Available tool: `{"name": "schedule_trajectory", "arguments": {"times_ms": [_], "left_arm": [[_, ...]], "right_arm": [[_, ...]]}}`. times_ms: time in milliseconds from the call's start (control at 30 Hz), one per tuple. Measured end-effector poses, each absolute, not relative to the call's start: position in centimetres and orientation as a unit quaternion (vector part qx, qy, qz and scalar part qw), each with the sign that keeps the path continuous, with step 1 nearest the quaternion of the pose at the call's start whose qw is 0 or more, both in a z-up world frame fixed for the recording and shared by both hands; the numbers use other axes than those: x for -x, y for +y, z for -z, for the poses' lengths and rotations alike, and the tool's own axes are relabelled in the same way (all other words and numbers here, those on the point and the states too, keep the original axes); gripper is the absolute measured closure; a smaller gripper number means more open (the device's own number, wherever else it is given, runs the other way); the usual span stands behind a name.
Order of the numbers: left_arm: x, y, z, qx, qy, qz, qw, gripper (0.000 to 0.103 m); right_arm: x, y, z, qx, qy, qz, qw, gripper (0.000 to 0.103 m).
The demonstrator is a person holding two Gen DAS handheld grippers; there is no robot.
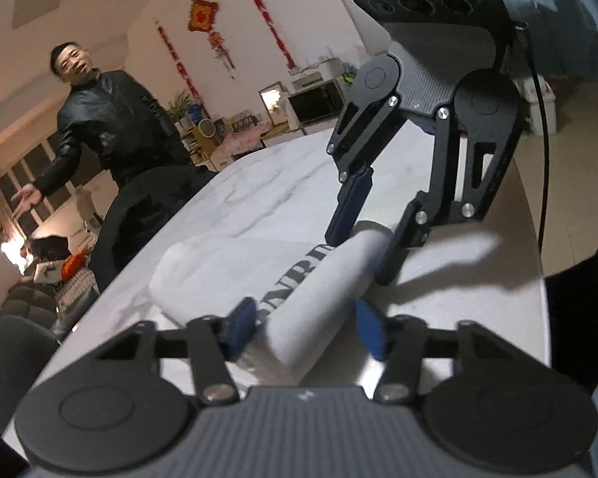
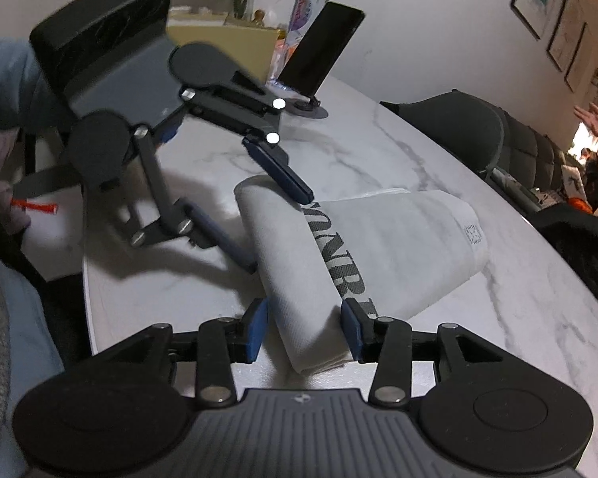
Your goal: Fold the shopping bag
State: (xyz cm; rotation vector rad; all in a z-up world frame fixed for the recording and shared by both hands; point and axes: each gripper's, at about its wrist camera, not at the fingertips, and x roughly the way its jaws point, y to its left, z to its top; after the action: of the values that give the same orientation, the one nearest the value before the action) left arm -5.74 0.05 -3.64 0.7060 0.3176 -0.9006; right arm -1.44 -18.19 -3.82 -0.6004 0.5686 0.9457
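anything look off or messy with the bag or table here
Nothing stands out. The white bag lies folded on the marble table, its near edge rolled over between the open jaws of both the left gripper and right gripper. No spills or damage show.

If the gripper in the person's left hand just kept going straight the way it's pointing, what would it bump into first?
Most likely the other gripper. The left gripper already straddles the rolled fold of the white shopping bag, and the right gripper sits at the roll's far end, right in line, though depth is hard to judge.

Right gripper (image 2: 305,328) fingers straddle rolled bag (image 2: 295,263) end, apparently untouching; left gripper (image 2: 279,231) opposite.
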Motion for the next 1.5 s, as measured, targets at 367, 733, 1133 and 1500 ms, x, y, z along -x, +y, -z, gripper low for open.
{"name": "schedule_trajectory", "arguments": {"times_ms": [367,733,1133,1500], "left_arm": [[4.3,0.3,4.1,-0.310,0.202,0.439,0.819,0.068],[-0.5,3.1,3.2,-0.138,0.286,0.462,0.828,0.069],[-4.8,5.6,4.0,0.010,0.344,0.465,0.815,0.069],[-9.3,7.2,6.6,0.114,0.376,0.466,0.793,0.069]], "right_arm": [[0.9,-17.7,3.7,0.319,0.262,-0.458,0.787,0.061],[-1.5,-21.4,3.9,0.159,0.267,-0.490,0.814,0.061],[-4.2,-24.1,4.6,-0.004,0.281,-0.507,0.815,0.058],[-5.9,-23.6,5.2,-0.013,0.308,-0.498,0.811,0.049]]}}
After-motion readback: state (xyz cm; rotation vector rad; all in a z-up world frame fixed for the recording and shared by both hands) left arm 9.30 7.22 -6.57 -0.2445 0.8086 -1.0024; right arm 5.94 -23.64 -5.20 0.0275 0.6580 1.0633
